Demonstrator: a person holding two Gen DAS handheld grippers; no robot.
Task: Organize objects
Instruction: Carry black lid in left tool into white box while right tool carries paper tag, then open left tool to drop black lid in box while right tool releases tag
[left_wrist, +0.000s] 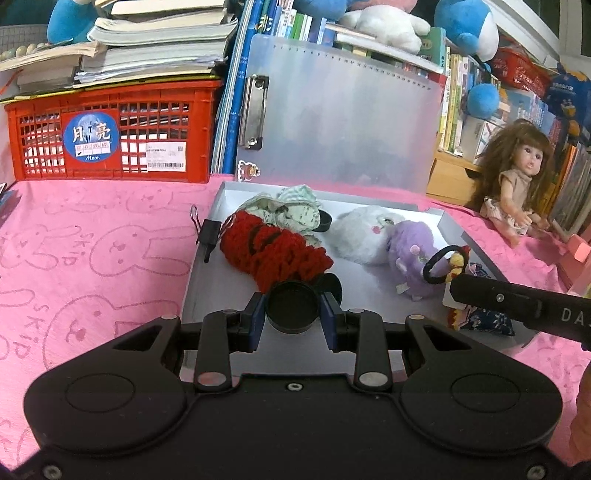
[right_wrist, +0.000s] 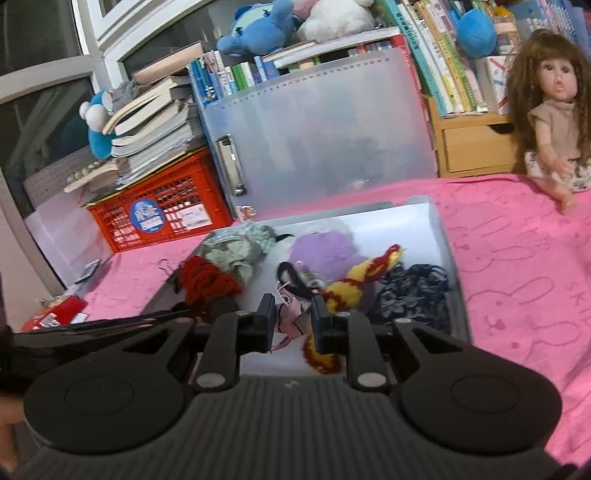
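Observation:
An open grey box (left_wrist: 197, 271) lies on the pink cloth, its translucent lid (left_wrist: 343, 118) standing up behind. Inside lie a red knitted piece (left_wrist: 273, 251), green checked cloth (left_wrist: 291, 210), a white plush (left_wrist: 364, 230) and a purple plush (left_wrist: 413, 247). My left gripper (left_wrist: 293, 301) hangs over the box's near end, shut on a black round cap (left_wrist: 291, 308). My right gripper (right_wrist: 292, 301) is shut on a pink-and-white card (right_wrist: 291, 323) tied to a black hair band (right_wrist: 290, 277), low over the box (right_wrist: 439, 236). Beside it lie a yellow-red knitted piece (right_wrist: 354, 284) and navy floral cloth (right_wrist: 413, 295).
A red crate (left_wrist: 110, 136) under stacked books stands at the back left, with book rows behind. A doll (left_wrist: 517, 184) sits on the cloth right of the box. A black binder clip (left_wrist: 208, 232) is clipped to the box's left wall. Pink cloth (left_wrist: 92, 258) spreads to the left.

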